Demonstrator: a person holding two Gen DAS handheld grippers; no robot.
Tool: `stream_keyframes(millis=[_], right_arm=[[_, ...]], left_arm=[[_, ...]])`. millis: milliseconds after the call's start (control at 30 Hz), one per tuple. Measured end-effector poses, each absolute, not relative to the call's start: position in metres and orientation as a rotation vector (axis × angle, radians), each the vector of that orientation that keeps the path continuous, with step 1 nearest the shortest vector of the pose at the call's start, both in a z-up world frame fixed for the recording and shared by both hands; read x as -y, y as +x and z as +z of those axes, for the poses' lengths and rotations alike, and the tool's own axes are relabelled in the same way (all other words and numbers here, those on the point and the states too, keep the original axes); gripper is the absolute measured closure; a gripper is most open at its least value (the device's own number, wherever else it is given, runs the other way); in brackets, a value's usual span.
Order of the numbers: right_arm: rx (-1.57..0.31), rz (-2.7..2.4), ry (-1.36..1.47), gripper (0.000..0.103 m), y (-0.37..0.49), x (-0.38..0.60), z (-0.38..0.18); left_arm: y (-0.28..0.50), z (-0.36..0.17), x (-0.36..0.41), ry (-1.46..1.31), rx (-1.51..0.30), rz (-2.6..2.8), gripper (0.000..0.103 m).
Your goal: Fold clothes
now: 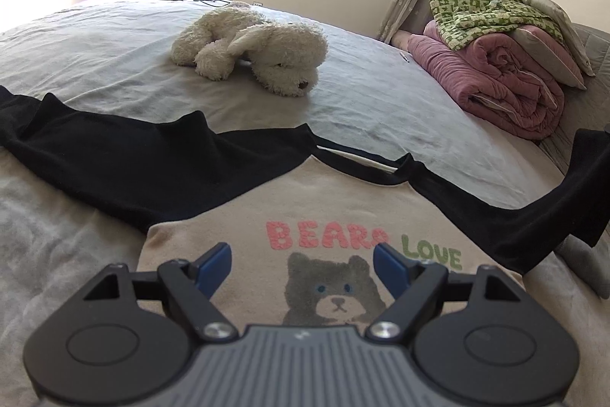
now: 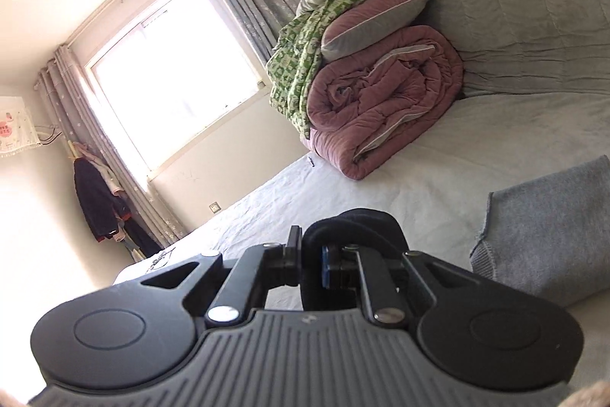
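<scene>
A beige sweatshirt (image 1: 259, 212) with black sleeves and a bear print lies front-up on the grey bed. Its left sleeve (image 1: 114, 155) lies spread flat on the sheet. Its right sleeve (image 1: 553, 212) rises off the bed toward the right edge of the left wrist view. My left gripper (image 1: 303, 264) hovers over the bear print, open, with nothing between its blue pads. My right gripper (image 2: 309, 256) is shut on the black sleeve cuff (image 2: 354, 227), which loops over the fingers and is lifted above the bed.
A white plush dog (image 1: 251, 52) lies mid-bed beyond the collar. Rolled pink quilts, a pillow and a green-patterned cloth (image 1: 507, 37) are stacked at the headboard. A folded grey knit garment (image 2: 545, 235) lies to the right. Window and curtains stand behind.
</scene>
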State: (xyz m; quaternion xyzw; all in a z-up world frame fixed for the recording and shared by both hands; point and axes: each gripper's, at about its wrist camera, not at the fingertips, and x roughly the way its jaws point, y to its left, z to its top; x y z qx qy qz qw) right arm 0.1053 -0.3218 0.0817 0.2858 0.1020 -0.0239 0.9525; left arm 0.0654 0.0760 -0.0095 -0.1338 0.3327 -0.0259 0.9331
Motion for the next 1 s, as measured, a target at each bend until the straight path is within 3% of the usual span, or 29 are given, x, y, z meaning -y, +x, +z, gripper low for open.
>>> stream_keyframes(millis=[500,1000], right_arm=[[-0.332,0.080,0.239,0.089,0.134,0.175,0.075],[-0.636,0.091,0.158,0.087,0.150,0.090,-0.050]], left_arm=[[0.067,0.007,-0.113,-0.379,-0.636,0.021,0.020],[0.066,0.014,-0.138,-0.455,-0.632,0.044,0.020]])
